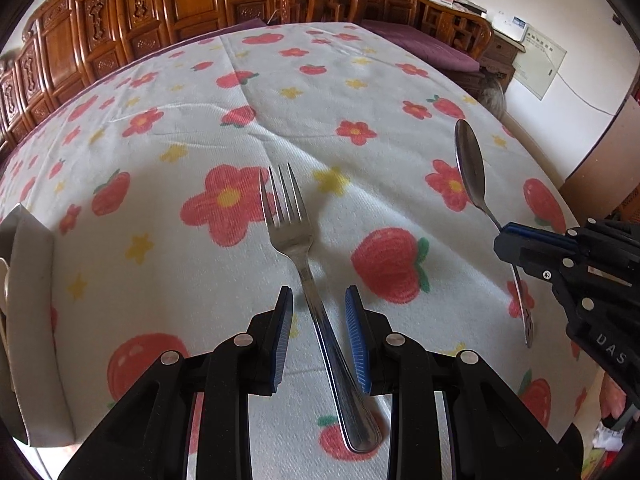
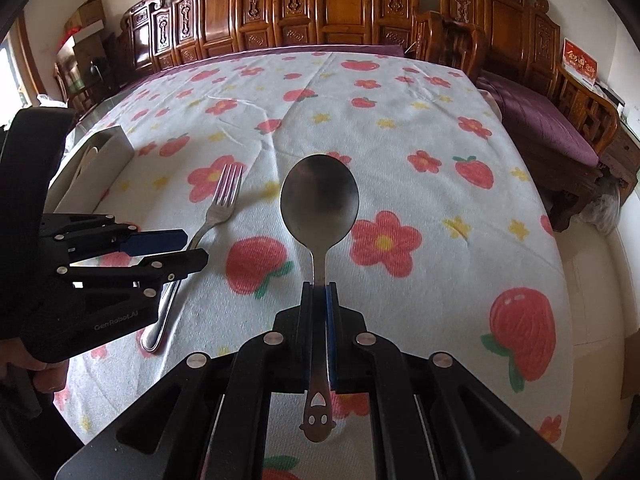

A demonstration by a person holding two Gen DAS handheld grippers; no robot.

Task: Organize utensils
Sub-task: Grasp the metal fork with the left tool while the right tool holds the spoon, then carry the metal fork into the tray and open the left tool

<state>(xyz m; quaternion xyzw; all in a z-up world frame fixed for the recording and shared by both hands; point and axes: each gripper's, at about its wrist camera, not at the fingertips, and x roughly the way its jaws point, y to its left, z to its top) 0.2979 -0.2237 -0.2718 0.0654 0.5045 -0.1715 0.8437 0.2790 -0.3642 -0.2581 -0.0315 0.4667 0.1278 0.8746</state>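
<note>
Two utensils: my right hand-held gripper (image 2: 319, 292) pinches the spoon (image 2: 319, 200) aloft; my left hand-held gripper (image 1: 319, 304) is spread astride the fork (image 1: 296, 248) on the table (image 1: 380, 80) — risk: pads slipping off its thin handle.

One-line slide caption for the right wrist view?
Right gripper clamps a spoon above the floral tablecloth; left gripper straddles the fork.

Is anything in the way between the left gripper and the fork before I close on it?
Nothing visible. The left gripper already has its fingers either side of the fork handle, with only bare tablecloth around it. The spoon sits clamped in the right gripper, off to the side.
</note>
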